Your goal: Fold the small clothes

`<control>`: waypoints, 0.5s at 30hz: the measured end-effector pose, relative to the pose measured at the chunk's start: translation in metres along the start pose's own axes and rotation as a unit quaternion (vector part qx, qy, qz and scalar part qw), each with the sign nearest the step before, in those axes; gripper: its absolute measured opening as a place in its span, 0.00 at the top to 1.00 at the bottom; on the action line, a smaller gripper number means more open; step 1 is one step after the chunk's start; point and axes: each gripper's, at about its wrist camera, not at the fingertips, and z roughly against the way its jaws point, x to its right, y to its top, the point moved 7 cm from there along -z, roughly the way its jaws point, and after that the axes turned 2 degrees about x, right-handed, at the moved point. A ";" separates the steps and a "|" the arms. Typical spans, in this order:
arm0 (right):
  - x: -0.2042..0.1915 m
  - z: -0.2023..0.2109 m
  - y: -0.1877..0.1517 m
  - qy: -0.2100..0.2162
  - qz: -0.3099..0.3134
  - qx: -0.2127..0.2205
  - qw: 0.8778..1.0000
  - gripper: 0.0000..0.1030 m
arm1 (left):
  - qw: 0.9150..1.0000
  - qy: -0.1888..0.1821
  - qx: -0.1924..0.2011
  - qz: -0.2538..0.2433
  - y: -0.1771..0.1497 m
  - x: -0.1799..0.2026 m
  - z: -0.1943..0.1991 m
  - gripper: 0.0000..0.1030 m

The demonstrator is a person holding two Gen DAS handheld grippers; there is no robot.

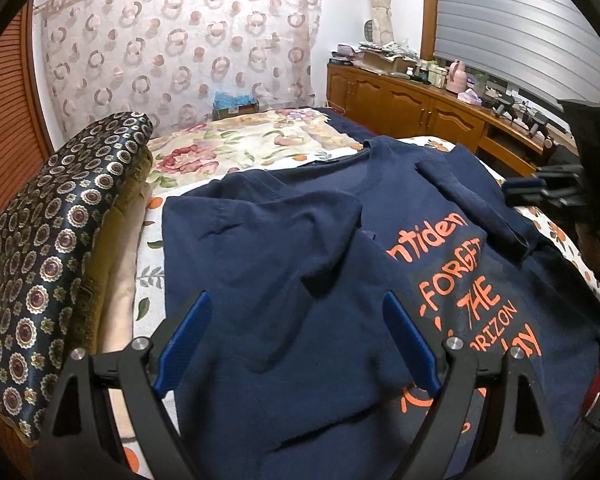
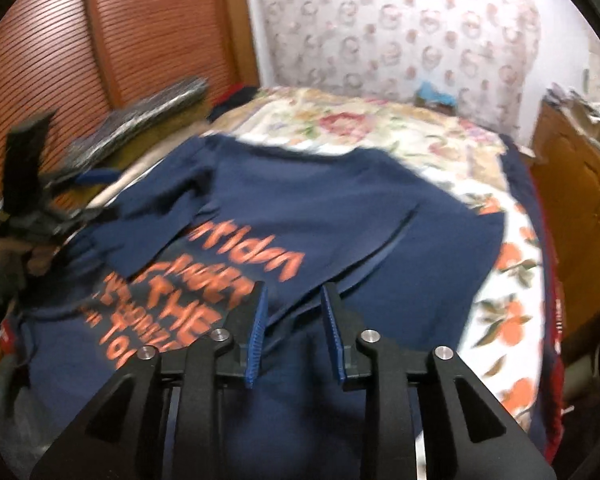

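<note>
While the navy T-shirt lies spread front-up on the floral bedsheet, the left gripper hangs just above its lower left portion with the blue pads set wide apart and nothing between them; the cloth under the gap is a side panel folded inward over the chest, so that the orange lettering shows only to the right of the tool. Across the shirt's far right shoulder a sleeve is turned in and lies as a narrow band over the body. Beyond that sleeve, at the right edge of the left wrist view, the right gripper appears dark and blurred, near the shirt's right side. From its own camera the right gripper has its jaws parted by a moderate gap, narrower than the left's, and no fabric is caught between the pads; the T-shirt stretches ahead of and beneath the fingers, with a fold line running diagonally away from the gap toward the right. That view is motion-blurred, so whether the fingertips touch the cloth cannot be told. The left gripper shows at its left edge, blurred, over the shirt's opposite side. A patterned cushion stands beside the bed on the left, and a wooden cabinet runs along the wall behind.
</note>
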 end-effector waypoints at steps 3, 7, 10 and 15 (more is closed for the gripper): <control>0.036 -0.021 0.008 -0.047 -0.012 -0.014 0.999 0.72 | 1.000 0.007 0.001 0.005 0.004 -0.005 -0.002 0.15; 0.062 -0.055 0.015 -0.051 -0.035 -0.037 0.997 0.72 | 1.000 0.018 0.001 0.011 0.012 -0.013 -0.005 0.15; 0.065 -0.077 0.022 -0.031 -0.038 -0.050 0.998 0.72 | 0.999 0.029 -0.003 0.016 0.017 -0.021 -0.011 0.15; 0.026 -0.086 0.044 0.066 -0.014 -0.031 0.997 0.72 | 0.999 0.040 -0.014 0.027 0.021 -0.033 -0.022 0.15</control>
